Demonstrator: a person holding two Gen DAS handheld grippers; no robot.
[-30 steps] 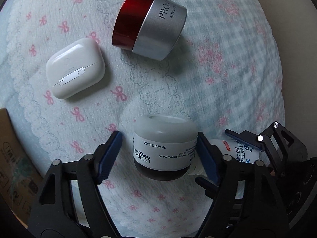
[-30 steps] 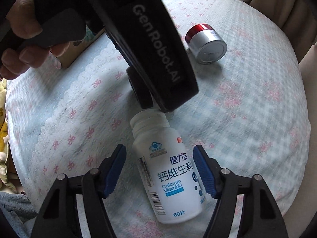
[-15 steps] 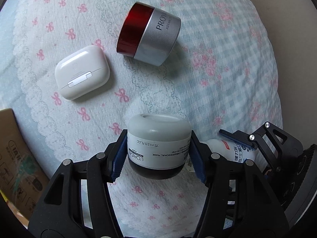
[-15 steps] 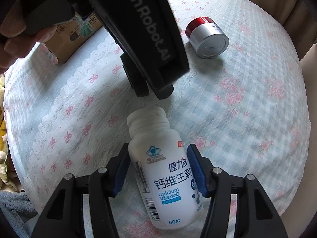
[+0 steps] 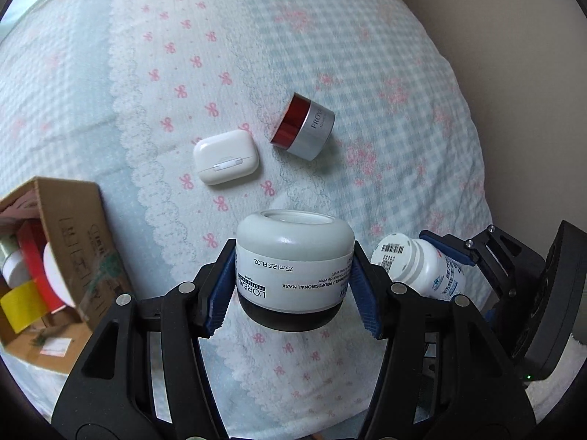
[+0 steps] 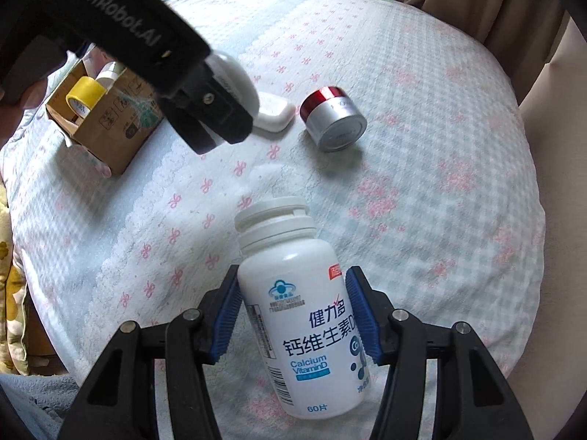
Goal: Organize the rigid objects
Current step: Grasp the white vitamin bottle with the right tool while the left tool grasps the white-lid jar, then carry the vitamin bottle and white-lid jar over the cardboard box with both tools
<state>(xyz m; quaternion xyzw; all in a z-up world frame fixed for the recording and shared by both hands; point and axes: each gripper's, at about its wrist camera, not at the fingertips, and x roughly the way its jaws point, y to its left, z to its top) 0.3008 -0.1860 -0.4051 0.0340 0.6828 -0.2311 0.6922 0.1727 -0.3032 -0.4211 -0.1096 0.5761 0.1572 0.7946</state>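
My left gripper (image 5: 293, 289) is shut on a white L'Oreal mask jar (image 5: 293, 267) with a dark base and holds it above the bedspread. My right gripper (image 6: 293, 319) is shut on a white calcium vitamin bottle (image 6: 301, 315) and holds it lifted; the bottle also shows in the left wrist view (image 5: 418, 267). A white earbud case (image 5: 225, 161) and a red and silver cream jar (image 5: 304, 126) lie on the bed beyond the grippers. The left gripper, holding its jar, crosses the upper left of the right wrist view (image 6: 220, 99).
An open cardboard box (image 5: 79, 242) sits at the left on the bed, holding yellow and red tape rolls and white items; it also shows in the right wrist view (image 6: 110, 117). The bedspread (image 5: 330, 36) is checked with pink bows. A beige surface lies to the right.
Both grippers closed on their objects and lifted them off the bed. The views pulled back, so the case, the cream jar and the box now look farther and smaller.
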